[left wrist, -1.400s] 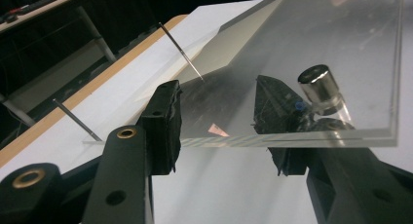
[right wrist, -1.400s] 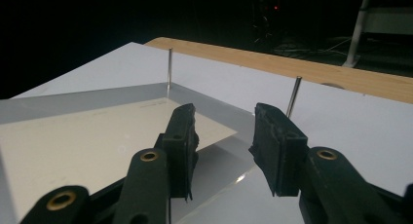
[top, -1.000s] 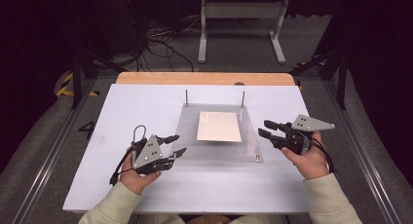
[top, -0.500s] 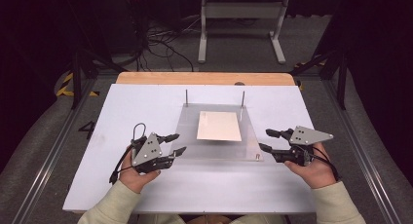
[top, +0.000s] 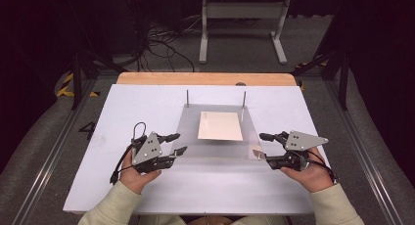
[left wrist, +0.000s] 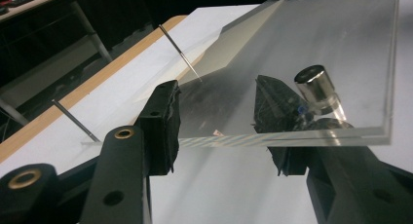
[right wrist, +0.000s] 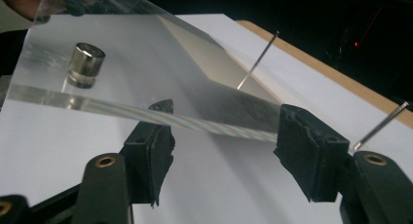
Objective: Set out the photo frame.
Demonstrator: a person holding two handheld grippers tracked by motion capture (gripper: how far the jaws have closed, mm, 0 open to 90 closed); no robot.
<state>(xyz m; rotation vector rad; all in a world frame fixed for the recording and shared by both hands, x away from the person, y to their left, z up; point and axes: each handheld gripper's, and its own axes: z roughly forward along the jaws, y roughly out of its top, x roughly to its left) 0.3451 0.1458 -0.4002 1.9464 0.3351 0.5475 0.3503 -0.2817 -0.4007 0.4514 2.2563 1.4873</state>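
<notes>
Dark room, white table (top: 147, 102), clear plate (top: 215, 151), wooden edge (top: 205, 78)

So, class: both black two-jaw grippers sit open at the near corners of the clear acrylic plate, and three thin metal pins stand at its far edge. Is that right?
Not quite. Two thin metal pins stand at the far edge of the clear acrylic plate, not three, as the high view shows. The left gripper and right gripper are indeed open at its near corners.

Bright white table (top: 147, 107) under overhead light, dark surroundings, blurred near jaws
</notes>
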